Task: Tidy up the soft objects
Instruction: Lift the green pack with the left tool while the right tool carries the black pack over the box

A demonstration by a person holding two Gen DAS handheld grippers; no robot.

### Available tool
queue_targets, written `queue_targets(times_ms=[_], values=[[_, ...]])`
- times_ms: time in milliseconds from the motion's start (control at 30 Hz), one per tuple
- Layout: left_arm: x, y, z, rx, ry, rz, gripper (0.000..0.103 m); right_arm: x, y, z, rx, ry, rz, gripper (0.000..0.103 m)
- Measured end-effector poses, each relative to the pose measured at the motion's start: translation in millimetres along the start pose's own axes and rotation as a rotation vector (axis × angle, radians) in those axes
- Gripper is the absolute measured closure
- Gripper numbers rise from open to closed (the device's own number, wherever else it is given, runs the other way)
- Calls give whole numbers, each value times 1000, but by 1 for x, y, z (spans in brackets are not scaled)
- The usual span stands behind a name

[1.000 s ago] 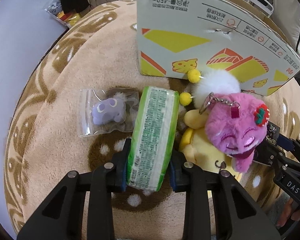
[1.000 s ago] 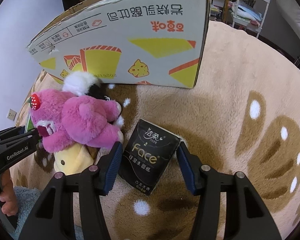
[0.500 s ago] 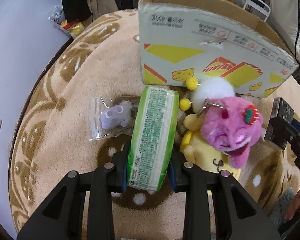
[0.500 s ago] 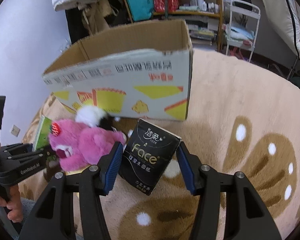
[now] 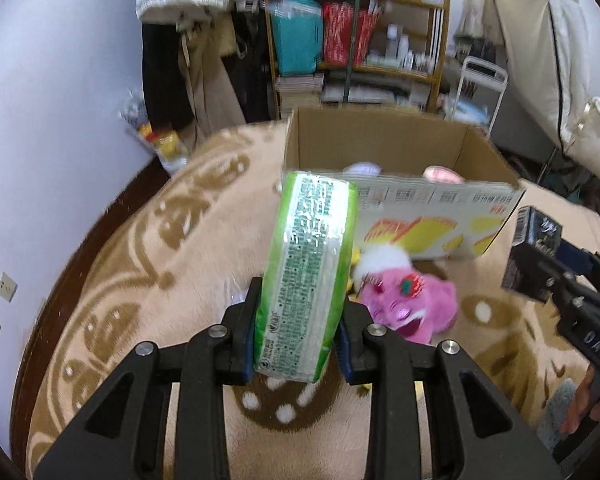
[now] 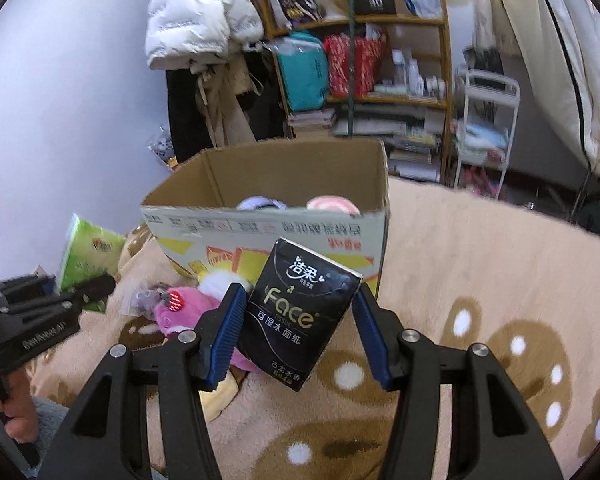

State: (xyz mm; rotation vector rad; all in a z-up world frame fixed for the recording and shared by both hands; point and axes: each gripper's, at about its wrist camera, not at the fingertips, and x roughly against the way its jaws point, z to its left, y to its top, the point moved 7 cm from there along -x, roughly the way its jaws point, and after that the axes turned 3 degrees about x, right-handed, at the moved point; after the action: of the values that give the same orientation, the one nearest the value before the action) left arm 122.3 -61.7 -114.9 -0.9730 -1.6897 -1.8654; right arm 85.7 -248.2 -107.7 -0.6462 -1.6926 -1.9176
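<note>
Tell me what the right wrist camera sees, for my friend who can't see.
The right gripper holds a black tissue pack up in front of an open cardboard box. A pink plush toy lies on the beige rug.

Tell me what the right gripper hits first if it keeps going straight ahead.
Likely the cardboard box's printed near wall: the right gripper, shut on the black tissue pack, points at it. Depth is unclear.

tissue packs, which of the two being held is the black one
The black tissue pack, printed "Face", sits between the jaws of the right gripper. The other, the green tissue pack, is clamped in the left gripper.
</note>
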Motion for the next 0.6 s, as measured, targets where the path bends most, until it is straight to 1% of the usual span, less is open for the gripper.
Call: queue_targets(times_ms=[133, 233, 333, 500, 600], values=[[22, 15, 0, -14, 1, -102, 73, 14, 14, 7, 18, -1, -59, 45], [36, 23, 3, -6, 0, -151, 73, 30, 31, 6, 16, -11, -125, 45], [50, 32, 2, -15, 4, -197, 73, 40, 44, 4, 12, -19, -166, 45], [63, 49, 1, -19, -25, -245, 73, 49, 64, -3, 8, -21, -207, 45], [68, 60, -1, -24, -25, -267, 73, 52, 76, -8, 20, -33, -225, 45]])
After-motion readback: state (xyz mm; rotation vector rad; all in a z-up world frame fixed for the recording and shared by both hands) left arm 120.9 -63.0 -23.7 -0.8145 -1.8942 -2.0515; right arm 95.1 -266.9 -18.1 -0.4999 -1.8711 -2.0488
